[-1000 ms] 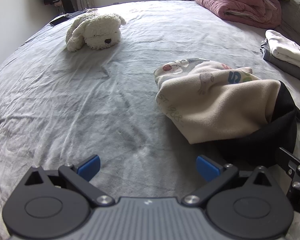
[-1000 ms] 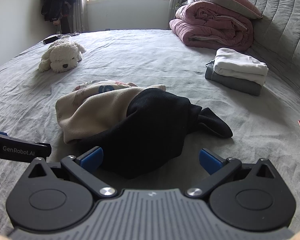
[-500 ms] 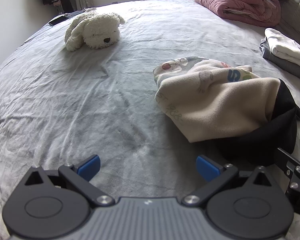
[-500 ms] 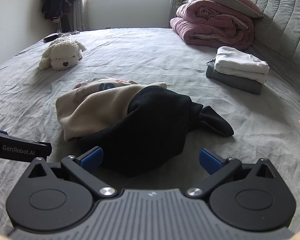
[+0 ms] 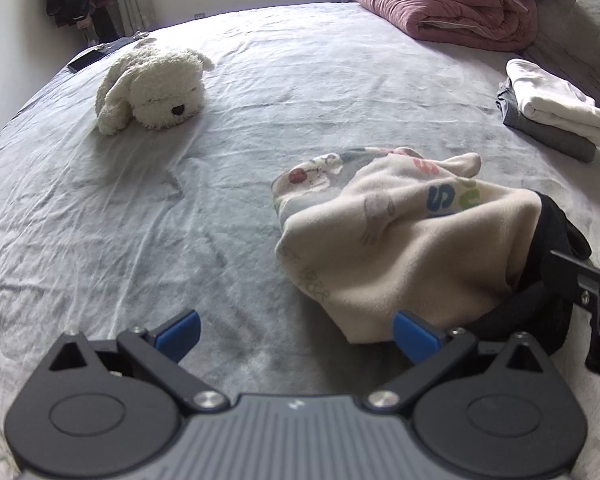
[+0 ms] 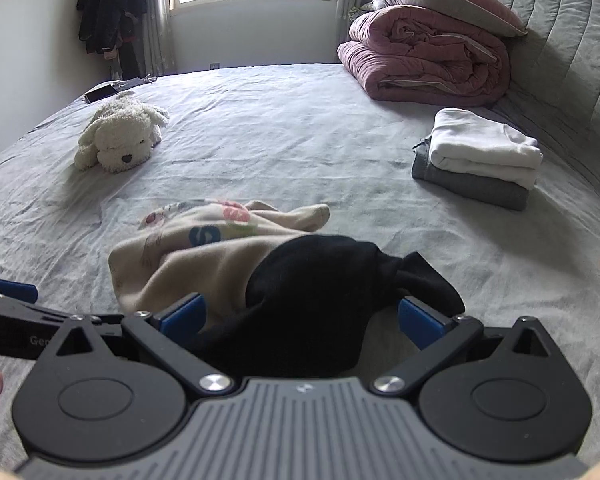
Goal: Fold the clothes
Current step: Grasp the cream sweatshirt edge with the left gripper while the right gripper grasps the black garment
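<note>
Both tools have closed in on the black garment (image 6: 312, 300), jaws apart.

Bed (image 6: 300, 120), covered in a wrinkled grey sheet (image 5: 100, 240), carrying: one crumpled cream printed garment (image 5: 380, 248) near the middle, with a black garment (image 6: 312, 292) bunched against and partly over it. Also lying on it: a white plush dog (image 6: 120, 140) toward the far left; a dark phone-like slab (image 6: 100, 93) at the far edge; a folded white garment (image 6: 484, 148) stacked on a folded grey one (image 6: 472, 188) at right. A rolled pink duvet (image 6: 424, 64) with a pillow (image 6: 452, 0) on top sits by the quilted grey headboard (image 6: 560, 40).
</note>
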The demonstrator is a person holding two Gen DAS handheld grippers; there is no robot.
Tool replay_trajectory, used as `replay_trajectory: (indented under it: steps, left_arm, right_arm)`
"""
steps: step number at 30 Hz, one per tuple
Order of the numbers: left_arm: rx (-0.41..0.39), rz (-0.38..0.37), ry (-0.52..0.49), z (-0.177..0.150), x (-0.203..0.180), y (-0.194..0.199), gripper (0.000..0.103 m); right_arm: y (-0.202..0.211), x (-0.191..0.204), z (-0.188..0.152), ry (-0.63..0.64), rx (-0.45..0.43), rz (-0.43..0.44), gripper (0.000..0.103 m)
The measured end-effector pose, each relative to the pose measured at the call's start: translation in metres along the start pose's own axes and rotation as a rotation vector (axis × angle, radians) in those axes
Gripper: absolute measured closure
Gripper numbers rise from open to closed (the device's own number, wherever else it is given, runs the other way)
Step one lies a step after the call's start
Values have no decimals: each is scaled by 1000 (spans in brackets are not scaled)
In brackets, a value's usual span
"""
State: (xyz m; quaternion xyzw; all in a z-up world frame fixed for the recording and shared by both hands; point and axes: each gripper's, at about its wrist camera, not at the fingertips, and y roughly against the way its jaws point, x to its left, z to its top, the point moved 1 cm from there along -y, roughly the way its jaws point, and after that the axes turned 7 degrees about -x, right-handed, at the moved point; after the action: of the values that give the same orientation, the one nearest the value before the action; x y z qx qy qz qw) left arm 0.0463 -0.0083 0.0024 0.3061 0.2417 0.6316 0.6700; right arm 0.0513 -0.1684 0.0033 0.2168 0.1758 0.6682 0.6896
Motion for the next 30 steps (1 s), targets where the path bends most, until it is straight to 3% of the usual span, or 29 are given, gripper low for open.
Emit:
replay_trajectory:
  steps: [3,8,14,22,30]
  left_arm:
    - [-40,-29,12,2,2,-12,0]
    - [-39,-80,25,-8,4,-41,0]
    - [-3,-116,64,-11,4,-63,0]
    - [-18,-160,83,-21,10,-69,0]
    - [35,-194,96,-12,20,-70,0]
  right_arm:
    - [-16,-3,15,-18,-3,27,0]
    - [-42,-13,8,-35,-1,62,0]
    - [-63,-33,-16,-94,115,138,0]
    - [-78,-39,-28,-178,177,195,0]
    - [-84,-45,-35,-245,190,237,0]
